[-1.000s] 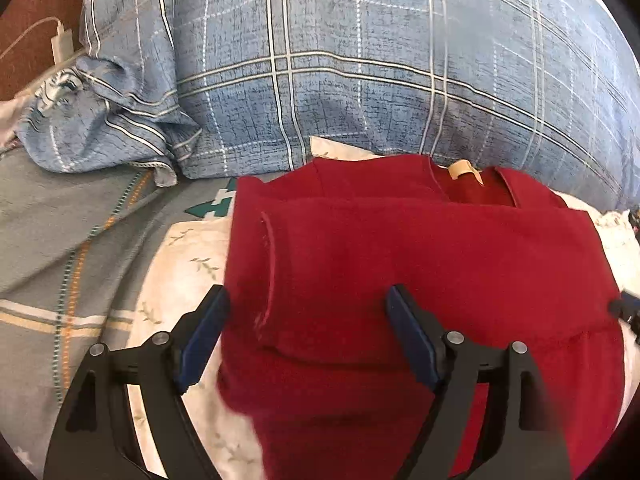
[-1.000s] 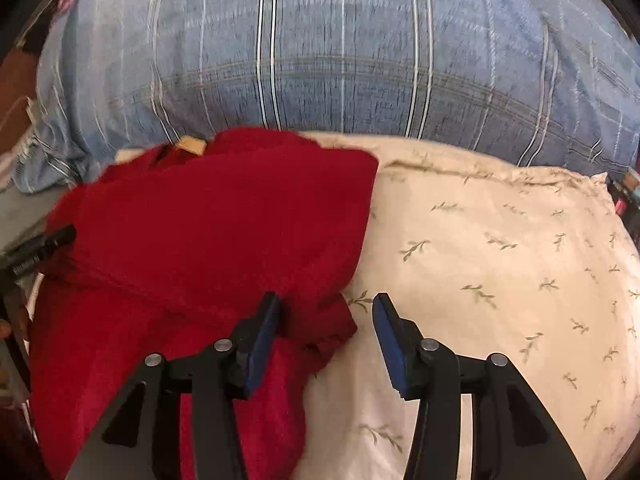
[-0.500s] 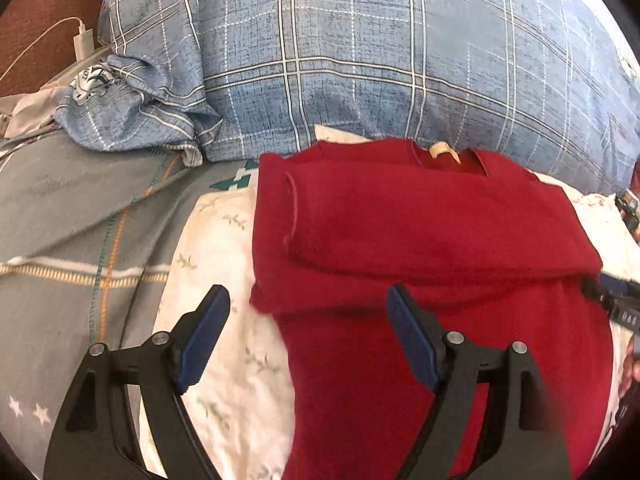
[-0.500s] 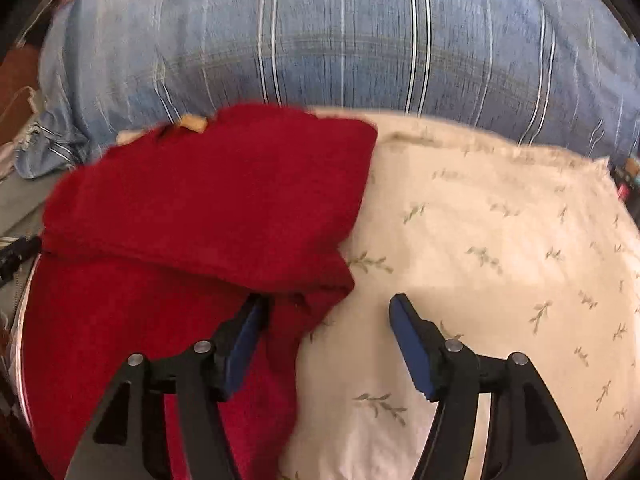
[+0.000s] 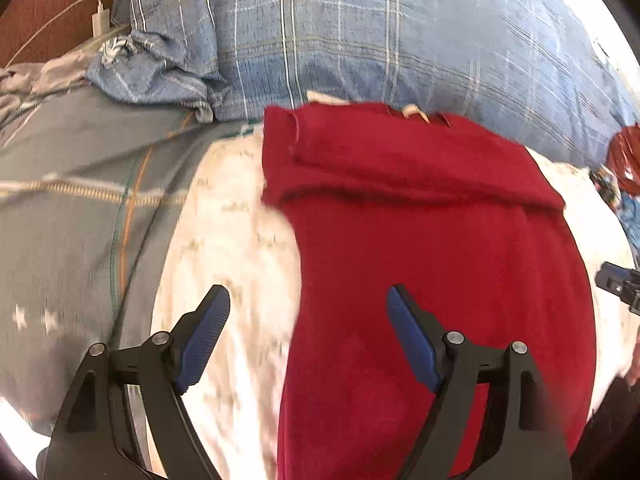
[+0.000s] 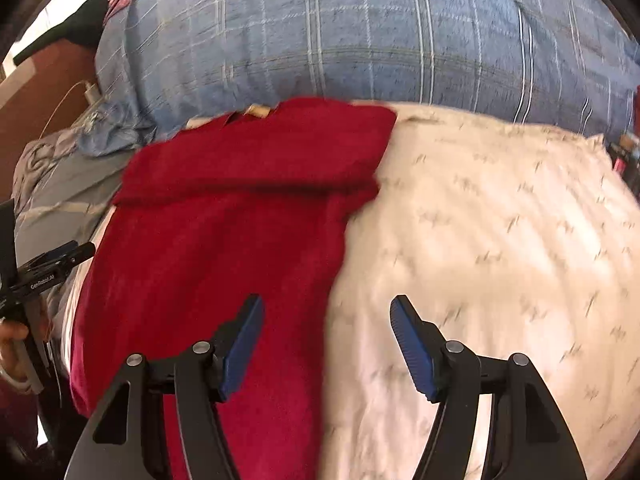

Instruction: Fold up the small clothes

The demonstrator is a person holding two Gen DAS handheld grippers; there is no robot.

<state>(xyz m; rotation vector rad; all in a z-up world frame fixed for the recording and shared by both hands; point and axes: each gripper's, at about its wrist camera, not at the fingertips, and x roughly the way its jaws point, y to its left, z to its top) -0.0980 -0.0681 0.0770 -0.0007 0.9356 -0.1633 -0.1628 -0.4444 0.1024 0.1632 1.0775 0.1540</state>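
Sweater (image 5: 432, 248): red, folded at top, lying on cream pillow (image 6: 500, 240).
Left tongs (image 5: 308, 336): apart, empty, over its left edge.
Right tongs (image 6: 326, 342): just opened, empty, over its right edge.

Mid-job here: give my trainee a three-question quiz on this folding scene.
1. True or false: the left gripper is clamped on the red garment.
2. What does the red garment lie on? A) bare wooden floor B) cream leaf-print cloth C) metal tray
3. Fill in: behind the garment sits a large blue ____ pillow.

Key: 1 false: both the left gripper and the right gripper are open, pads off the fabric. 2 B. 3 plaid.
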